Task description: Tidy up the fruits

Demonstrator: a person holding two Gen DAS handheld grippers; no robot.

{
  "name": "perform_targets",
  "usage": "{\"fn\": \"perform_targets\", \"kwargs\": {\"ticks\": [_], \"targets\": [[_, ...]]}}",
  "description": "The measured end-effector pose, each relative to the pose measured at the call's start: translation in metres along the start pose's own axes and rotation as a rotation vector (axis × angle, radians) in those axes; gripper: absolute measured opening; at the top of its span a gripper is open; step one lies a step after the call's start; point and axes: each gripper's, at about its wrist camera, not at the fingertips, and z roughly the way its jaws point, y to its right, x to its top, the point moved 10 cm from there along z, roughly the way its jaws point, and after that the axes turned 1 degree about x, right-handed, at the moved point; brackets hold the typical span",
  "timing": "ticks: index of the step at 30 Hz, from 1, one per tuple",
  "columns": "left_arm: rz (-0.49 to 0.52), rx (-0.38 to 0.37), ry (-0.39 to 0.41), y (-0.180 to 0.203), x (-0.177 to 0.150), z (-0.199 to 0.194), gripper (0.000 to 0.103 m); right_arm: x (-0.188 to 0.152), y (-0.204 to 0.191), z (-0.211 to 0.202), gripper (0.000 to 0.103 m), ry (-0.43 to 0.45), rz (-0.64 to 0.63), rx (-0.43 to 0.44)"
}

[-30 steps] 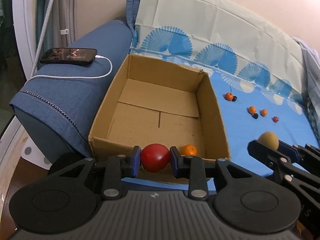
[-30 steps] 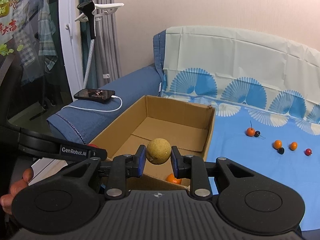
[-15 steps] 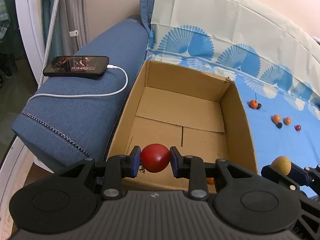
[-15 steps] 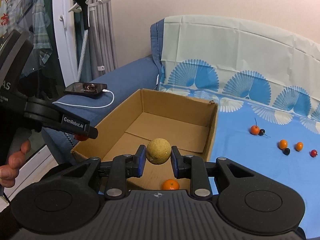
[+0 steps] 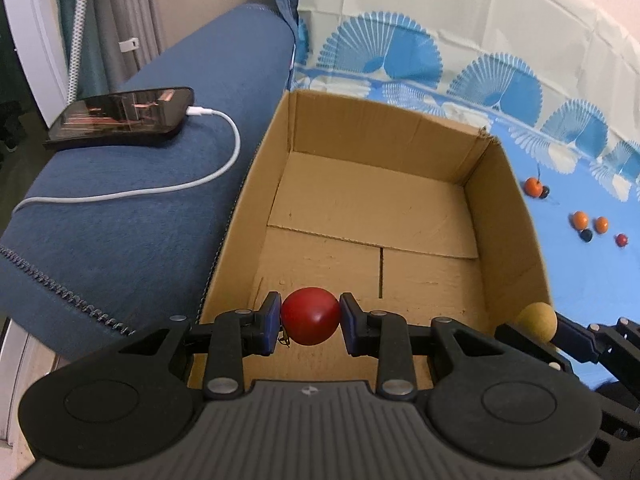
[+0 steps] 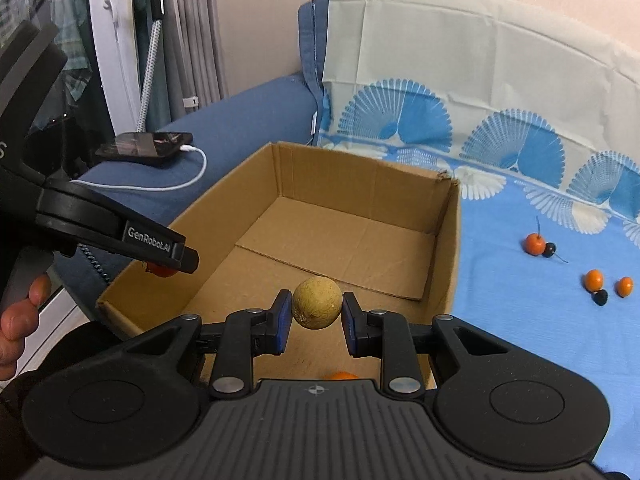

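Both claws have carried forward over the cardboard box [image 5: 508, 216], my left gripper [image 5: 310, 322] clenched across the smooth, firm-looking red fruit [image 5: 310, 320], right gripper [image 6: 316, 308] pinching the rough yellow ball [image 6: 317, 307].

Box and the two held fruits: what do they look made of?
Box: plain brown corrugated cardboard, matte, with folded flaps and a torn corner. Red fruit in the left gripper: smooth, glossy skin, possibly plastic. Yellow fruit in the right gripper: dull, speckled, rough rind; real or replica, cannot tell.
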Motion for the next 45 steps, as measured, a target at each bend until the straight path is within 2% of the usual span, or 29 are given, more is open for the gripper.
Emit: {"fn": "perform_targets", "kwargs": {"ticks": [13, 20, 23, 25, 26, 27, 29, 31, 36, 45], "targets": [[0.056, 0.026, -0.117, 0.011, -0.013, 0.062, 0.035, -0.022, 0.011, 0.049, 0.028, -0.09, -0.011, -0.004], [0.076, 0.036, -0.155, 0.013, -0.022, 0.08, 0.035, -0.031, 0.018, 0.061, 0.028, -0.121, -0.009, -0.021], [0.078, 0.043, -0.149, 0.012, -0.021, 0.081, 0.036, -0.031, 0.019, 0.063, 0.028, -0.118, -0.02, -0.024], [0.075, 0.037, -0.123, 0.011, -0.017, 0.077, 0.055, -0.027, 0.018, 0.064, 0.028, -0.114, -0.037, -0.014], [0.072, 0.038, -0.114, 0.011, -0.014, 0.075, 0.088, -0.025, 0.018, 0.063, 0.029, -0.11, -0.046, -0.007], [0.064, 0.048, -0.099, 0.01, -0.01, 0.071, 0.102, -0.021, 0.018, 0.061, 0.034, -0.104, -0.058, -0.005], [0.051, 0.06, -0.044, 0.007, -0.002, 0.057, 0.103, -0.012, 0.019, 0.054, 0.073, -0.083, -0.082, -0.014], [0.069, 0.051, -0.036, 0.007, 0.001, 0.045, 0.103, -0.003, 0.019, 0.044, 0.091, -0.056, -0.107, -0.03], [0.058, 0.04, -0.023, 0.004, -0.011, 0.01, 0.103, -0.002, 0.017, 0.008, 0.097, -0.049, -0.079, -0.039], [0.015, 0.069, -0.005, -0.006, -0.072, -0.056, 0.103, -0.024, -0.005, -0.067, 0.1, -0.009, -0.053, -0.023]]}}
